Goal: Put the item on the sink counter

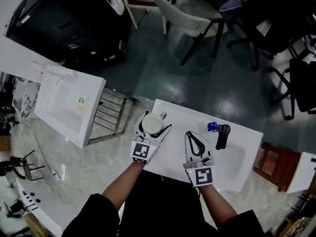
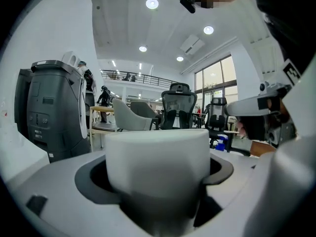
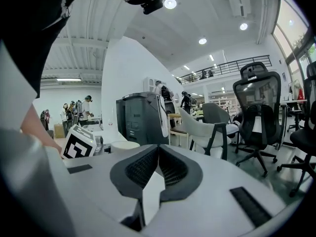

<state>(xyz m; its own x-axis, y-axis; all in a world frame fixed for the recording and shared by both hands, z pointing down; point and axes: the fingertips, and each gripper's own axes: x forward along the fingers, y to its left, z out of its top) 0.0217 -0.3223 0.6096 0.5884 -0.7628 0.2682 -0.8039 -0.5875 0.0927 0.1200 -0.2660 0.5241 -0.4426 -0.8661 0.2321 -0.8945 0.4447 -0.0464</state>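
A white cup [image 1: 153, 125] sits between the jaws of my left gripper [image 1: 154, 121], just above the left end of the white sink counter [image 1: 183, 113]. In the left gripper view the cup [image 2: 158, 164] fills the space between the jaws, and my left gripper [image 2: 159, 181] is shut on it. My right gripper [image 1: 196, 141] hovers over the counter's middle, shut and empty. Its tips meet in the right gripper view [image 3: 158, 154], where the cup [image 3: 124, 145] shows at the left.
A black faucet [image 1: 222, 135] with a blue knob [image 1: 212, 126] stands by the basin [image 1: 233, 162]. Another white counter [image 1: 69, 105] and a metal rack [image 1: 106, 115] lie to the left. A grey copier [image 1: 64, 19], chairs [image 1: 197, 11] and a wooden stool [image 1: 274, 165] surround them.
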